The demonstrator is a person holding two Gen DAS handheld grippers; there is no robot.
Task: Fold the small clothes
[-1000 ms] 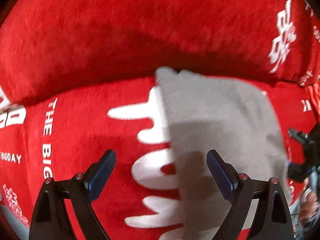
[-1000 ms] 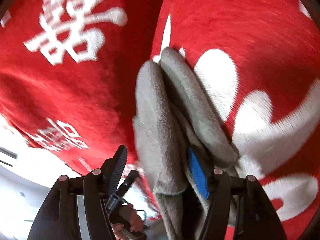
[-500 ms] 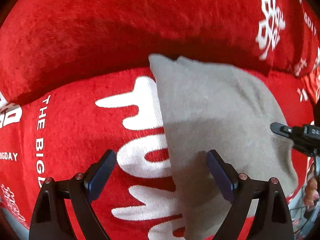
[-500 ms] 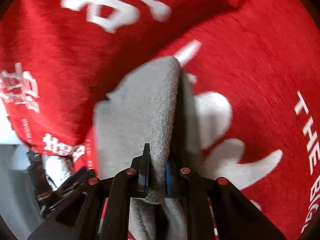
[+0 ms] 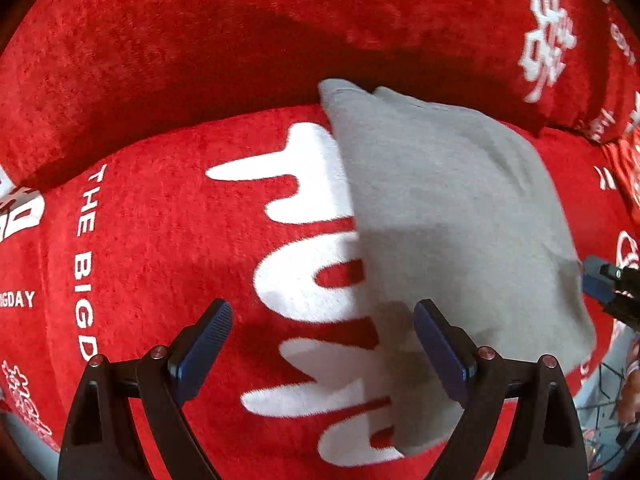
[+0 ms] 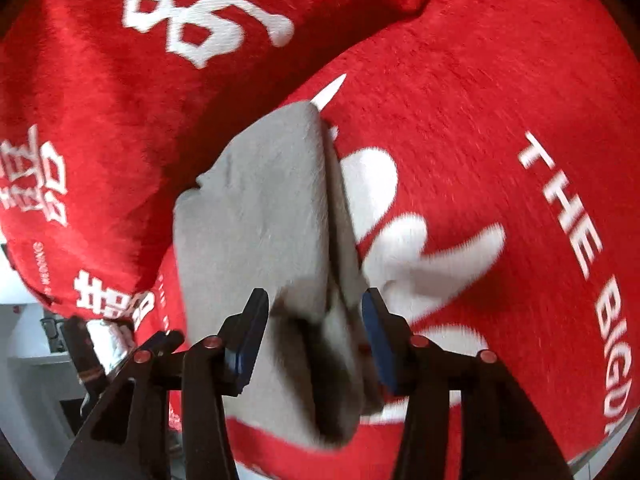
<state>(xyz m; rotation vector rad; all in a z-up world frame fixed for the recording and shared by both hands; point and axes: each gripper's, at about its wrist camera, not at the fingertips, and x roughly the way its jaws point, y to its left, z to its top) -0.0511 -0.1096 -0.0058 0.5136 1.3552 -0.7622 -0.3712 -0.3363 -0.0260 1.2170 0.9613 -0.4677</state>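
Observation:
A folded grey garment (image 5: 452, 216) lies flat on a red cushion with white lettering (image 5: 168, 232). My left gripper (image 5: 322, 340) is open and empty, hovering over the garment's left edge; its right finger is above the cloth. In the right wrist view the grey garment (image 6: 272, 208) shows as stacked layers, its near edge between my right gripper's (image 6: 316, 332) fingers, which stand apart and do not pinch it. The right gripper also shows at the right edge of the left wrist view (image 5: 612, 284).
A red backrest cushion with white characters (image 5: 280, 32) rises right behind the garment. In the right wrist view (image 6: 168, 80) it stands to the left. The cushion's front edge and a pale floor (image 6: 28, 360) lie at lower left there.
My right gripper had shut on the garment's edge half a second ago and has now opened, letting it go. The garment has settled flat. The left gripper stayed open.

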